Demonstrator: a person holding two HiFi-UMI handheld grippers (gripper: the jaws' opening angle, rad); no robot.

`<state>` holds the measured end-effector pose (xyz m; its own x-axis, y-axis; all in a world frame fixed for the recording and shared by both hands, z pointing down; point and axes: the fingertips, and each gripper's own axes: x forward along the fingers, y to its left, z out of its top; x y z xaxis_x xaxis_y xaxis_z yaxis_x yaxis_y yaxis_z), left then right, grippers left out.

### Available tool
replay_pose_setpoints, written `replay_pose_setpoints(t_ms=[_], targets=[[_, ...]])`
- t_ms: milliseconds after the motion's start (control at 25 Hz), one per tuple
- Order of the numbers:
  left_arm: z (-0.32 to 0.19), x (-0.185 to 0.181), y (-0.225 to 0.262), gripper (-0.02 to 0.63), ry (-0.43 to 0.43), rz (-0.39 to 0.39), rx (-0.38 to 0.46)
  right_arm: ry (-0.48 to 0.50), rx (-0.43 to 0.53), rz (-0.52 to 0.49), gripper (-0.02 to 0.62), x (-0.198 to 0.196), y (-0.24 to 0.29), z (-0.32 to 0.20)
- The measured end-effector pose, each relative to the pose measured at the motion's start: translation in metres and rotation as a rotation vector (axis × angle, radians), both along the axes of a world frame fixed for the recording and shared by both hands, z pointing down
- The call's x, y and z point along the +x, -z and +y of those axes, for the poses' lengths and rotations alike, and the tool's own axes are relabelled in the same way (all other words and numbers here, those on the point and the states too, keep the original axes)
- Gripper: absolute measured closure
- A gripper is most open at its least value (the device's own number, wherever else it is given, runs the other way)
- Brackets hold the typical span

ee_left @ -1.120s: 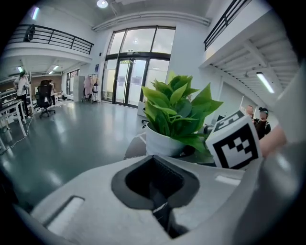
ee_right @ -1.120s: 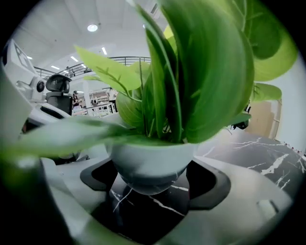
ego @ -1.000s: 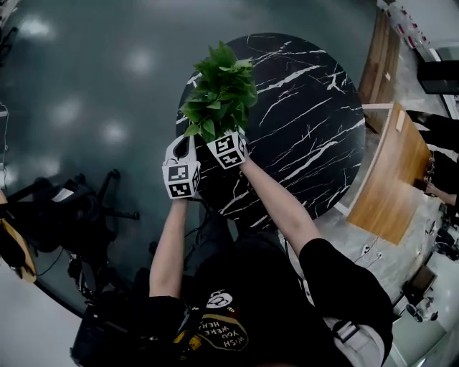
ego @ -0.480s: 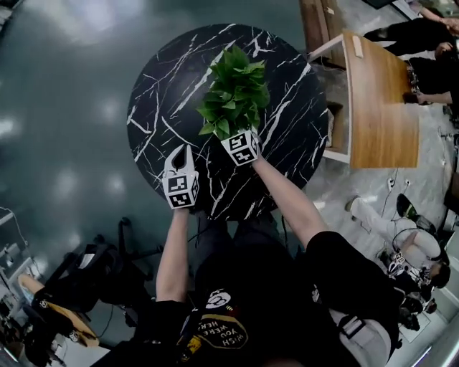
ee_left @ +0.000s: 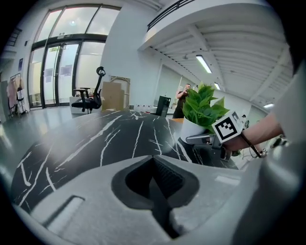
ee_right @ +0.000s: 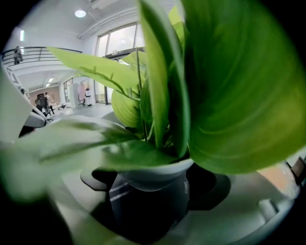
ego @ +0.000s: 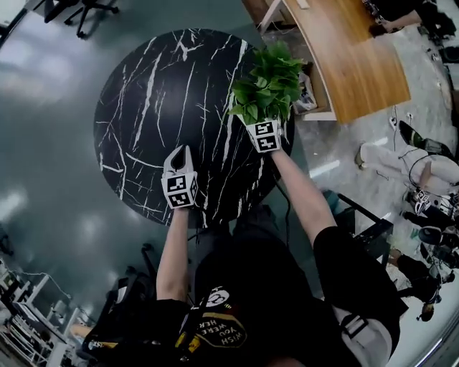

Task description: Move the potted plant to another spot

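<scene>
A leafy green potted plant (ego: 265,89) in a white pot (ee_left: 193,129) is over the right edge of the round black marble table (ego: 158,107). My right gripper (ego: 264,120) is shut on the pot from the near side, and the leaves hide its fingertips in the head view. In the right gripper view the pot (ee_right: 153,179) sits between the jaws and leaves fill the picture. My left gripper (ego: 181,152) hovers over the table's near part, well left of the plant, shut and holding nothing. In the left gripper view its jaws meet with nothing between them.
A wooden desk (ego: 351,57) stands just beyond the table's right edge. A person (ego: 430,172) sits on the floor at the right amid cables and gear. Office chairs (ego: 79,11) are at the far left, and one (ee_left: 91,98) stands by the glass doors.
The right gripper has carried the plant from the table's left part across to its right edge. The left gripper, beside the pot a second ago, now trails apart from it.
</scene>
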<state>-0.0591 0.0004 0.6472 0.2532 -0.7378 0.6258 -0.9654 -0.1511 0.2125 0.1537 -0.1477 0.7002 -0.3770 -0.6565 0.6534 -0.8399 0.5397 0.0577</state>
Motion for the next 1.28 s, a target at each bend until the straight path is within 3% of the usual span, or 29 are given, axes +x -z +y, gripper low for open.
replay_pose_setpoints(t_ms=[200, 480, 720, 800, 960, 1120, 1280], targets=[[-0.012, 0.030, 0.004, 0.601, -0.076, 0.004, -0.002, -0.094, 0.013, -0.005, 0.140, 0.057, 0.002, -0.002], [-0.010, 0.041, 0.007, 0.601, -0.119, 0.004, -0.015, -0.103, 0.019, -0.013, 0.137, 0.061, -0.001, 0.006], [0.007, 0.046, 0.009, 0.601, -0.119, 0.008, -0.021, -0.084, -0.044, -0.002, 0.139, 0.066, -0.014, 0.034], [0.013, 0.048, 0.013, 0.601, -0.109, 0.012, -0.022, -0.111, -0.061, 0.009, 0.212, 0.071, -0.012, 0.054], [0.012, 0.061, 0.038, 0.601, -0.096, 0.033, 0.016, -0.202, -0.037, -0.033, 0.587, 0.079, 0.020, 0.094], [0.011, 0.084, 0.082, 0.601, -0.133, 0.065, 0.083, -0.217, -0.055, -0.204, 0.592, 0.052, 0.076, 0.146], [0.029, 0.116, 0.133, 0.601, -0.237, 0.113, 0.163, -0.196, -0.005, -0.248, 0.592, 0.028, 0.138, 0.189]])
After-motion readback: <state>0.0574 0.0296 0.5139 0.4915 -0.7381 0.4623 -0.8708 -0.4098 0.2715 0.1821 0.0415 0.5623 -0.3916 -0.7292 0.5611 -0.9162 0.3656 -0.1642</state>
